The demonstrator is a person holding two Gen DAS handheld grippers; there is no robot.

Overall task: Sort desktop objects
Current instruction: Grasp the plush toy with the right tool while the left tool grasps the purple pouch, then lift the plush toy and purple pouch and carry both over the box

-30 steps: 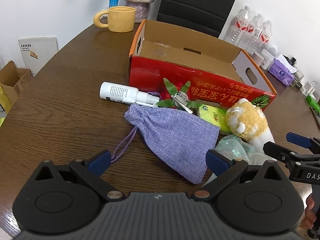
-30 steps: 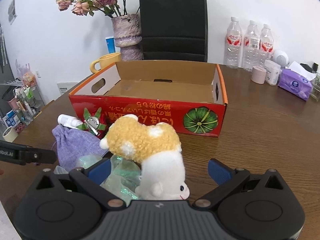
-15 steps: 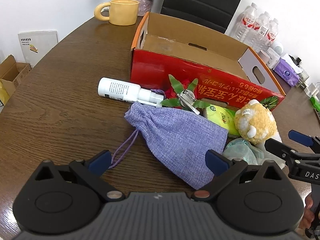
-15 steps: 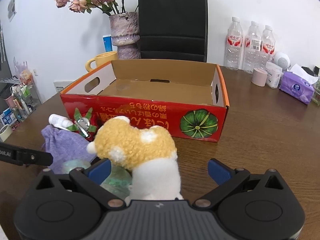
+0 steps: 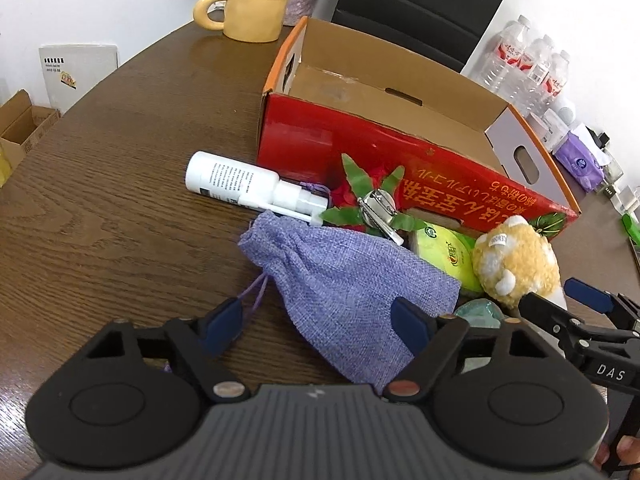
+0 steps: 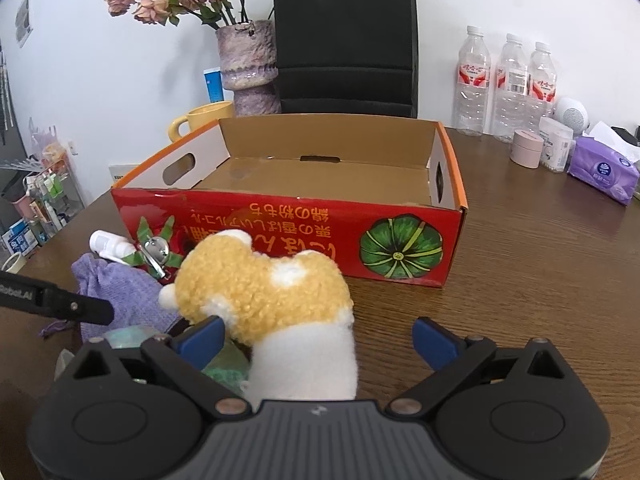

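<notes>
An open red cardboard box [image 5: 400,168] stands on the brown table; it also shows in the right wrist view [image 6: 288,220]. In front of it lie a white spray bottle [image 5: 236,182], a red flower clip with green leaves [image 5: 372,204], a purple drawstring pouch [image 5: 348,292], a green packet [image 5: 448,256] and a yellow and white plush toy [image 5: 516,268]. My left gripper [image 5: 320,322] is open over the pouch's near end. My right gripper [image 6: 316,338] is open around the plush toy [image 6: 272,300], whose white body lies between the fingers.
A yellow mug [image 5: 252,14] and a purple vase [image 6: 248,68] stand behind the box. Water bottles [image 6: 508,84], a pink jar [image 6: 526,154] and a purple tissue pack [image 6: 604,170] are at the far right. A crumpled green wrapper [image 6: 224,368] lies beside the plush toy.
Both grippers have moved forward toward the objects. The right gripper has slid further along the plush toy, whose head has lifted. The left gripper has come closer over the pouch.
</notes>
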